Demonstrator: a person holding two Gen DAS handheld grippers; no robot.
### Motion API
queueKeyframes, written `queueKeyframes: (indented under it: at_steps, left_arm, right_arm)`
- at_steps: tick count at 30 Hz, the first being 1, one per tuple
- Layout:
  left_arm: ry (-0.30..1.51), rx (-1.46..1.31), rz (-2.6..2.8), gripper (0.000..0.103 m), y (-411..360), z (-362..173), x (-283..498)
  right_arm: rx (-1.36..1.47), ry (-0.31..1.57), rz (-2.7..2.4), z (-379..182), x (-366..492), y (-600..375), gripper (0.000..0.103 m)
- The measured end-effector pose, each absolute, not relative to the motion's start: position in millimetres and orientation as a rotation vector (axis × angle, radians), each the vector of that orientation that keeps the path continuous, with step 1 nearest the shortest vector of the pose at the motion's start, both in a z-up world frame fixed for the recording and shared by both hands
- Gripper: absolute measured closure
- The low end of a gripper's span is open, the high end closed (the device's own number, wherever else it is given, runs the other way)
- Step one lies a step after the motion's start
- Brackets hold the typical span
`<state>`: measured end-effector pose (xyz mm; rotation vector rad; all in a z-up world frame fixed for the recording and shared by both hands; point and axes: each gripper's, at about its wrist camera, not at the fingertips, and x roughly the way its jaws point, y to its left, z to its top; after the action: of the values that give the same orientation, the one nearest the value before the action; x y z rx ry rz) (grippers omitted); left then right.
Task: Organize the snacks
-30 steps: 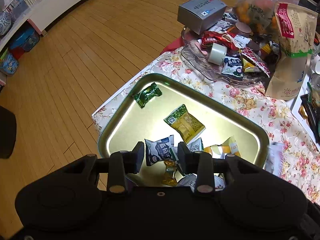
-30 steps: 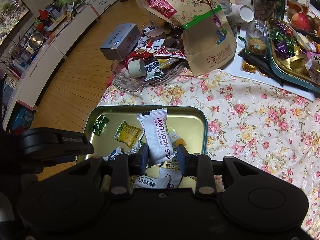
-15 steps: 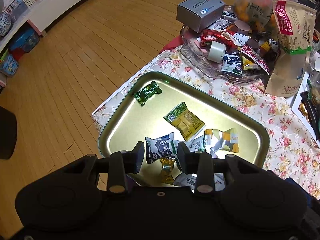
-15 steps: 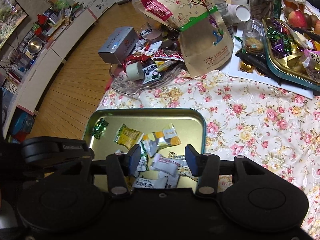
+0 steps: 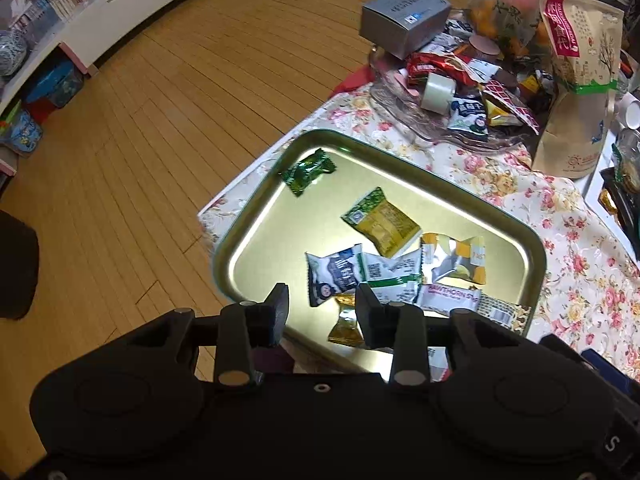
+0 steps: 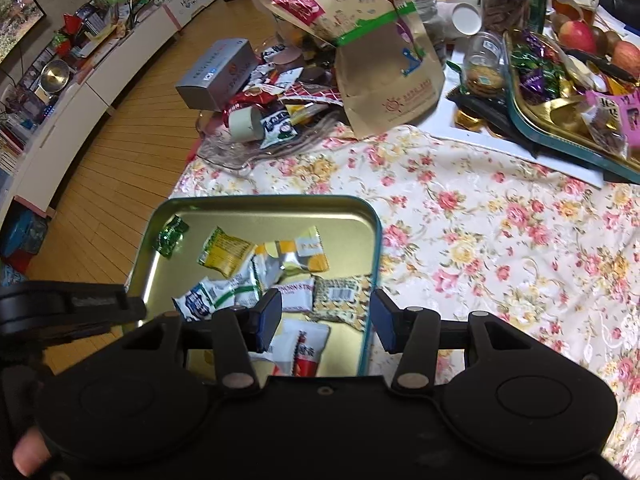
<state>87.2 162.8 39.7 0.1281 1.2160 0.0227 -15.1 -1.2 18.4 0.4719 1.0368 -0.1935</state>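
- Your right gripper (image 6: 326,322) hangs above the near right corner of the gold tin tray (image 6: 256,200); its jaws stand spread apart with nothing pinched, and no pad touches a wrapper.
- The white Hawthorn strip packet (image 6: 294,294) lies flat in the tray just beyond the gap, with a speckled packet (image 6: 340,298) touching its 3 o'clock side.
- Your left gripper (image 5: 322,312) hovers over the tray's near edge, jaws parted and empty; a gold-wrapped candy (image 5: 344,322) shows in the gap but lies on the tray below, unheld.
- In the left wrist view, the green candy (image 5: 306,170) sits alone toward 11 o'clock, well apart from the clustered packets; the yellow-green packet (image 5: 380,222) lies at 12 o'clock of the cluster.
- The tray's far left part is bare metal: open room there.
- At 3 o'clock of the tray, in the right wrist view, the floral tablecloth (image 6: 500,248) is bare.
- At 12 o'clock a glass dish (image 6: 224,152) piled with snacks and a tall kraft bag (image 6: 380,60) crowd the table.
- The tray's 9 o'clock edge lies near the table edge, above the wooden floor (image 5: 120,140).
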Motion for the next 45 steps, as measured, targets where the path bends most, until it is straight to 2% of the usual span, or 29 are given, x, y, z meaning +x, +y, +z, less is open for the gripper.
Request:
queueKeyframes:
  at_steps: [10, 25, 45]
  left_arm:
    - [1.213, 0.113, -0.013, 0.057, 166, 41, 70]
    - [1.128, 0.141, -0.066, 0.057, 158, 46, 39]
    - [1.091, 0.165, -0.096, 0.057, 154, 41, 26]
  right_arm:
    - [0.373, 1.017, -0.229, 23, -41, 5, 0.051]
    - [0.39, 1.012, -0.287, 21, -64, 1, 0.051]
    - [0.302, 1.016, -0.287, 14, -61, 7, 0.051]
